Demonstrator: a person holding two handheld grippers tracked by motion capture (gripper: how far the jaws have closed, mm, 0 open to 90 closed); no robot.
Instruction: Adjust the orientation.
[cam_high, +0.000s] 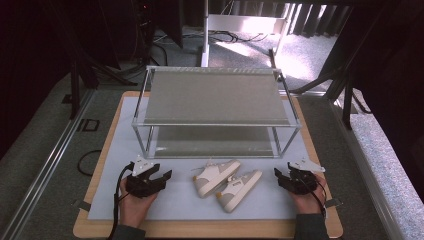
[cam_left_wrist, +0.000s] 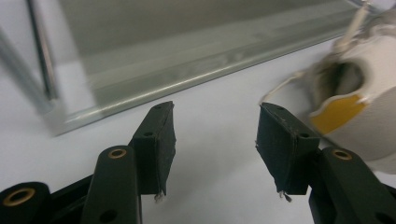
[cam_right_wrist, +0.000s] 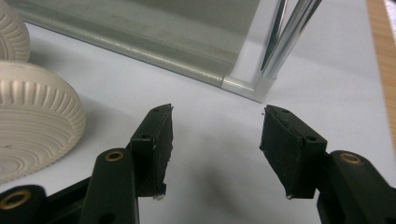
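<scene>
- I see my left gripper (cam_high: 159, 176) low on the white mat (cam_high: 175, 200), near the front edge; a hand holds it from behind; its jaws stand about half open with nothing between them, just bare mat.
- My right gripper (cam_high: 283, 174) sits on the other side, also held by a hand; its jaws are about half open too, and they hold nothing.
- Between the two grippers lie two small shoes, side by side and tilted; they are white and grey with a bit of yellow at the heel.
- The left shoe (cam_high: 216, 176) is near my left gripper but apart from it; in the left gripper view its open heel (cam_left_wrist: 355, 100) shows just past the jaw on the right side.
- The right shoe (cam_high: 238, 189) lies closer to the front; in the right gripper view I see ribbed pale soles (cam_right_wrist: 32, 126) off to the left, not touching the jaws.
- Behind the shoes stands a rack (cam_high: 215, 97) with shiny metal legs and two grey shelves; both shelves are bare.
- The mat rests on a wooden board (cam_high: 100, 172); past it is grey floor.
</scene>
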